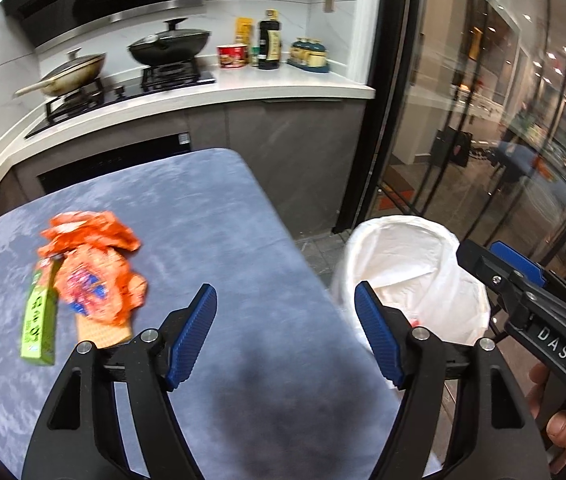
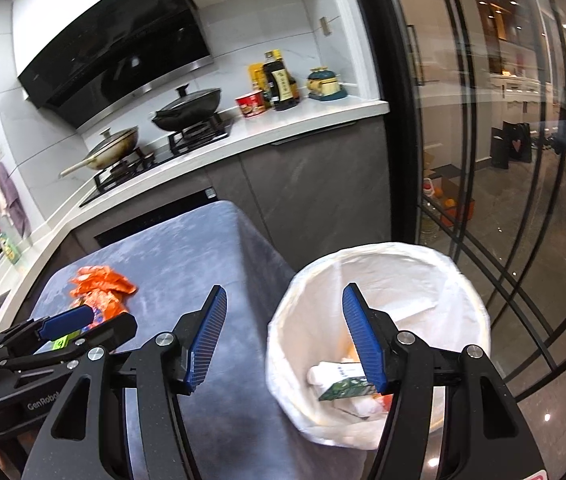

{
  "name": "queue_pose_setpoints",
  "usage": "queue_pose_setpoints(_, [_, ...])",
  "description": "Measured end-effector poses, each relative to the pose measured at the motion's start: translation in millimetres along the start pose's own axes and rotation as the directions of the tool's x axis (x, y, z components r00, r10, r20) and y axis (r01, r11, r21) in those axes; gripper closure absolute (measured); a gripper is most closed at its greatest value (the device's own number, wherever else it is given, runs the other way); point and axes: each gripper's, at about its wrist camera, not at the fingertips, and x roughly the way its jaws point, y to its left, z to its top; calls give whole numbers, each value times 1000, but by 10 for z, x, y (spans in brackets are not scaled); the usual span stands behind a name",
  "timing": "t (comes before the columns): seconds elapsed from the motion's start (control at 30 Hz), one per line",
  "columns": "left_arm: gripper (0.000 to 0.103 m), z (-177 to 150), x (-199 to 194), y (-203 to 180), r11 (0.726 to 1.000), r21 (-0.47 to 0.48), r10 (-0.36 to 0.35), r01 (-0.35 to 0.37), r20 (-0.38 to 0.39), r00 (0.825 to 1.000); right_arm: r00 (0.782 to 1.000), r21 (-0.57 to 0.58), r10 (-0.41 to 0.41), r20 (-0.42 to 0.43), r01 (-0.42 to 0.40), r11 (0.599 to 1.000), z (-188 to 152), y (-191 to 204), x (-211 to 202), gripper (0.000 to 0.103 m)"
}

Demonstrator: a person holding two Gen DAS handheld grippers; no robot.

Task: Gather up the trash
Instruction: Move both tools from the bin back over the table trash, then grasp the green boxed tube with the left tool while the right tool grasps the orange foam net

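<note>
Crumpled orange wrappers (image 1: pixel 91 264) lie on the blue-grey table (image 1: pixel 211 216), with a green box (image 1: pixel 39 324) and a tan waffle-patterned piece (image 1: pixel 103 332) beside them. My left gripper (image 1: pixel 285 316) hangs open and empty over the table's right part, to the right of the trash. A white-lined bin (image 2: pixel 379 336) stands on the floor off the table's right edge and holds cartons and scraps (image 2: pixel 343 384). My right gripper (image 2: pixel 283 320) is open and empty, its right finger over the bin and its left over the table edge. The orange wrappers (image 2: pixel 101 286) also show in the right wrist view.
Behind the table runs a white counter (image 1: pixel 283 80) with a hob, two lidded pans (image 1: pixel 169 46), a red bowl (image 1: pixel 233 56) and bottles (image 1: pixel 269 40). Glass doors with black frames (image 2: pixel 463 120) stand to the right. A hand (image 1: pixel 563 420) grips the right tool.
</note>
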Motion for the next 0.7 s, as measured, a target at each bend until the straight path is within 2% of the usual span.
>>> queue_pose_setpoints(0.1, [33,-42,-53,216,999,-31,26,-26,3,1000,1000,-20,16,-11,-16,1000,-36,174,29,45])
queue_pose_setpoints(0.17, [28,-69,-85,347,998,-52,44,-44,7,999,999,-32,27,-18,-28,999,-59,283,50,45])
queue_pose_setpoints(0.37, [26,-181,-179,780,988,-120,96,-95,5,995,997,-71,57,-45,-60,996,-140,632,129,45])
queue_pose_setpoints(0.7, [14,-460,-264,1607,951,-228,207,-209,-33,978,990,-122,105,-100,-117,986,-331,1228,320,45])
